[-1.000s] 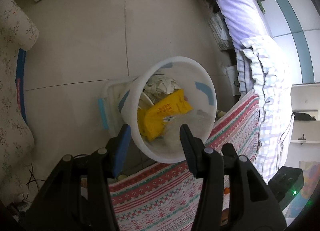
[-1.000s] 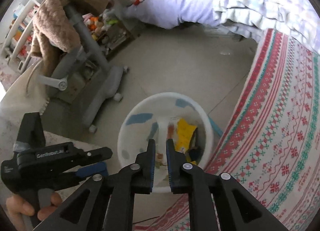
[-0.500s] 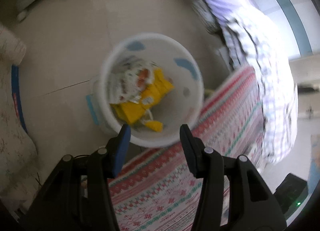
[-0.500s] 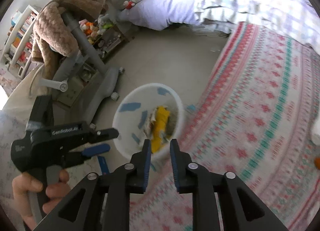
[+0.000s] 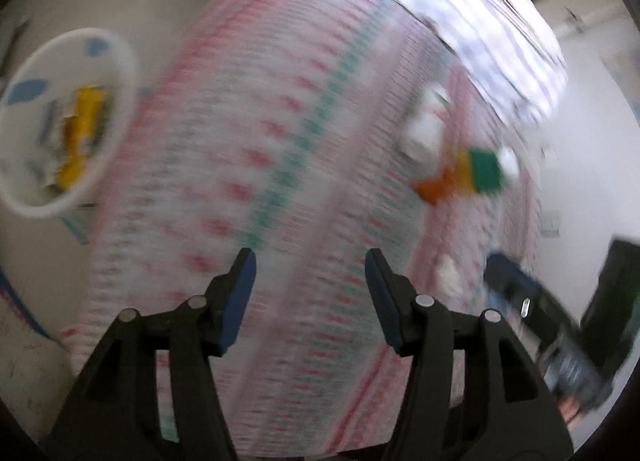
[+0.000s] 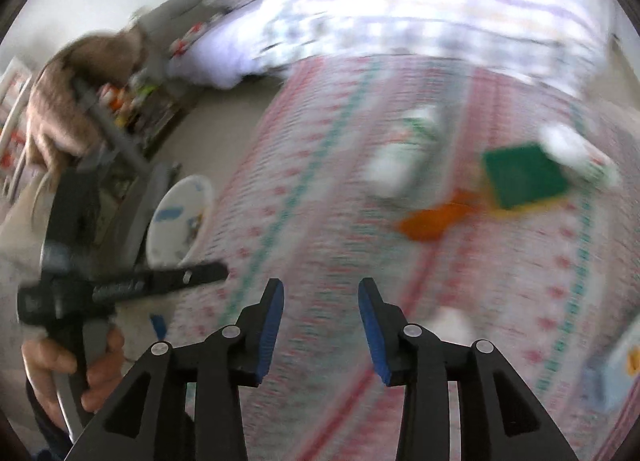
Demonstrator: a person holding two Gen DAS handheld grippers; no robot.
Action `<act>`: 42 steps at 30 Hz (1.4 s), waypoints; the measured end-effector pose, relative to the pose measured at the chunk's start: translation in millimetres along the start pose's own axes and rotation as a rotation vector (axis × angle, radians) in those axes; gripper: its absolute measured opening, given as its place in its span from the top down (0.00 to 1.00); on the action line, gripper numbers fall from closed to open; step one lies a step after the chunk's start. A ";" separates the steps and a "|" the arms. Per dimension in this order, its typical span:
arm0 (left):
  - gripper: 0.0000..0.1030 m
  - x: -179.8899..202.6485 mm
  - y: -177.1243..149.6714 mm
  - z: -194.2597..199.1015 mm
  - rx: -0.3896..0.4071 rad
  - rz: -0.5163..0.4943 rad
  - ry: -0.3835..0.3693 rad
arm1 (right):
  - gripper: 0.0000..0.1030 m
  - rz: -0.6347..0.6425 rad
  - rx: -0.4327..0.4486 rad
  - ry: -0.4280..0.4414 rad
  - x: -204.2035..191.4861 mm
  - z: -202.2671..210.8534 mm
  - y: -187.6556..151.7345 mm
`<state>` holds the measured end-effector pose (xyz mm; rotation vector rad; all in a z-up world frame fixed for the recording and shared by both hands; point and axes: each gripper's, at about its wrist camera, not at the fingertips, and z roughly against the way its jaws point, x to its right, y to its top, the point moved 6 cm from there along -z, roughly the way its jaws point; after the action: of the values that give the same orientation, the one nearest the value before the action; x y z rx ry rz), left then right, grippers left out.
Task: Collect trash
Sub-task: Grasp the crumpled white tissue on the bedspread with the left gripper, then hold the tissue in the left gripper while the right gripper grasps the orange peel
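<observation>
Both views are blurred by motion. A white bin [image 5: 64, 121] with yellow and paper trash inside stands on the floor at the left; it shows small in the right wrist view as the bin [image 6: 180, 217]. On the patterned red-and-green bedspread [image 5: 280, 141] lie an orange wrapper [image 5: 434, 185], a green packet [image 5: 486, 171] and white crumpled pieces [image 5: 422, 133]. The same orange wrapper [image 6: 432, 221], green packet [image 6: 524, 175] and white pieces [image 6: 396, 165] lie ahead of my right gripper [image 6: 321, 301]. My left gripper [image 5: 307, 275] hovers over the bedspread. Both grippers' jaws are opening, with nothing between them.
A checked duvet [image 6: 420, 9] is heaped at the far side of the bed. A brown blanket [image 6: 80, 93] hangs over a grey stand at the left. A hand [image 6: 72, 369] holds the other gripper tool at the lower left. Dark objects [image 5: 608, 309] sit beyond the bed's right edge.
Both grippers have swung from over the bin to over the bedspread, so the bin has slid to the left. The right jaws, nearly shut before, have parted; the left jaws have widened a little.
</observation>
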<state>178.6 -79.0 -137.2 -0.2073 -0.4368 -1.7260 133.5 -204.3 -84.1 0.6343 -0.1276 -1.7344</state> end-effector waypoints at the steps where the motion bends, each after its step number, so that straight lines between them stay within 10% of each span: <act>1: 0.40 14.6 -2.5 -6.6 -0.009 -0.033 0.002 | 0.60 -0.059 0.020 -0.002 23.3 9.5 2.7; 10: 0.39 122.7 -43.0 -66.1 -0.095 -0.300 0.019 | 0.59 -0.301 0.101 -0.003 121.6 55.4 18.2; 17: 0.40 137.4 -37.9 -100.5 -0.073 -0.308 0.102 | 0.59 -0.345 0.119 -0.028 152.4 65.7 16.6; 19: 0.51 143.0 -35.2 -101.8 -0.045 -0.326 0.103 | 0.59 -0.356 0.128 -0.042 159.5 68.8 16.8; 20: 0.73 145.5 -34.7 -104.7 -0.053 -0.334 0.094 | 0.59 -0.362 0.133 -0.048 162.9 70.1 17.2; 22: 0.77 148.0 -32.3 -107.0 -0.057 -0.328 0.078 | 0.59 -0.375 0.137 -0.047 169.2 72.7 17.1; 42: 0.79 25.2 1.6 9.5 0.058 -0.037 -0.002 | 0.59 -0.194 -0.022 -0.119 111.4 -14.4 19.9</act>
<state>174.1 -98.3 -118.9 -0.1602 -0.4946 -1.7472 143.5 -309.8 -126.4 0.5412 -0.1334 -1.9589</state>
